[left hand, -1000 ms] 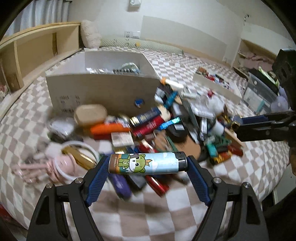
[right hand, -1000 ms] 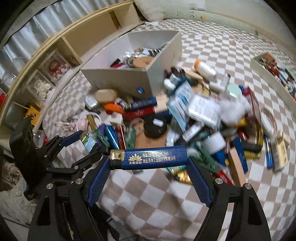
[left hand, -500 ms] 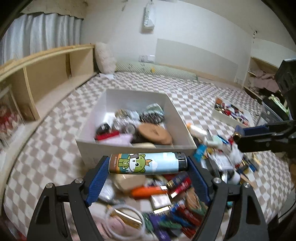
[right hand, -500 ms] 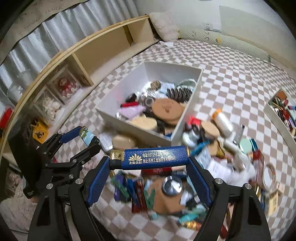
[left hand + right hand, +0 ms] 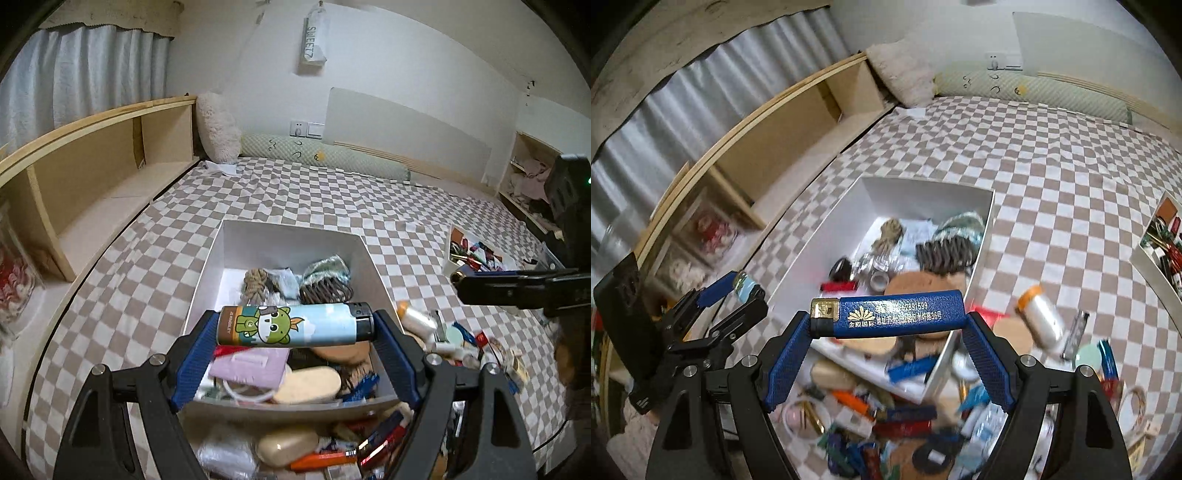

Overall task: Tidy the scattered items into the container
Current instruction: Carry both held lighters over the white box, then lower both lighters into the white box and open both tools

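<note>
My left gripper [image 5: 295, 326] is shut end to end on a light blue lighter [image 5: 291, 325] with a green cartoon figure, held above the near part of the white box [image 5: 288, 236]. My right gripper [image 5: 890, 319] is shut on a dark blue lighter [image 5: 890, 314] with gold print, hanging over the box's [image 5: 923, 192] near right corner. The box holds a hair claw, a brown round piece, a rope knot and other small things. Each gripper shows in the other's view: the right gripper [image 5: 517, 284] at the right edge, the left gripper [image 5: 738, 291] at the left.
Scattered lighters, bottles and clips lie on the checkered bed [image 5: 295, 192] in front of and to the right of the box. A second white tray [image 5: 476, 254] with small items sits far right. A wooden shelf [image 5: 92, 177] runs along the left; pillows lie at the back.
Both grippers have risen and moved forward with their lighters, from over the scattered pile to over the white box. Their grips have not changed.
</note>
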A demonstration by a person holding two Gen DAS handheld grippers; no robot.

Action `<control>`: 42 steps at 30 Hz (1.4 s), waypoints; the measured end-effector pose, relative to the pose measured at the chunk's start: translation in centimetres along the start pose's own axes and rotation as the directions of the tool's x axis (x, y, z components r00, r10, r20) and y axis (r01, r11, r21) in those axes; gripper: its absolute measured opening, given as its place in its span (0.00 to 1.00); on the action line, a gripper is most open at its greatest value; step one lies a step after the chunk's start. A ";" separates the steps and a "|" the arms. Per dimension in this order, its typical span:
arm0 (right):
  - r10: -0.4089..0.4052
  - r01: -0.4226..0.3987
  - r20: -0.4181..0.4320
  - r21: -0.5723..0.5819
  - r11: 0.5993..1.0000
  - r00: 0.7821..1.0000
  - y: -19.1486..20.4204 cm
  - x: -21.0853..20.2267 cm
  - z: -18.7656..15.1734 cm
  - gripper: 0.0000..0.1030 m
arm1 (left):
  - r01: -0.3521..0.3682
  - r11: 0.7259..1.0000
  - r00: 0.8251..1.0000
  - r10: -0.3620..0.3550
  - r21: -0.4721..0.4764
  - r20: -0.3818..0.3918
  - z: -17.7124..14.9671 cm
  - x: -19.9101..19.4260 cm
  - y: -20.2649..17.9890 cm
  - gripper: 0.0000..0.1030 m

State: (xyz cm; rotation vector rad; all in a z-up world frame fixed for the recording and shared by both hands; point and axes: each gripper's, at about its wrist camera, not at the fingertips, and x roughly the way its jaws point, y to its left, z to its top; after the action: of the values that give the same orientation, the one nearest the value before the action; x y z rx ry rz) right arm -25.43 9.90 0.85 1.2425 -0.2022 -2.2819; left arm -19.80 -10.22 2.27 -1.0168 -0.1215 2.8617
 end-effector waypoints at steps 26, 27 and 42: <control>0.073 -0.054 -0.067 0.254 0.966 0.995 -6.3 14.4 8.6 0.81 | 0.003 1.000 0.990 -0.004 -0.007 -0.139 6.4 14.6 3.6 0.80; 0.076 -0.054 -0.071 0.261 0.964 0.995 -6.4 14.9 8.7 0.81 | 0.003 1.000 0.990 -0.004 -0.011 -0.142 6.5 14.9 3.8 0.80; 0.114 -0.086 -0.074 0.305 0.948 0.991 -7.2 19.2 10.2 1.00 | -0.013 1.000 0.984 0.012 -0.003 -0.175 7.0 17.9 4.2 0.80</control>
State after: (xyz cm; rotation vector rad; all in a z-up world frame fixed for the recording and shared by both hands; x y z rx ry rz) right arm -44.94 4.93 -10.20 1.4480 -0.5855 -2.1563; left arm -38.32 -12.45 -3.98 -1.2683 -0.1074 2.7673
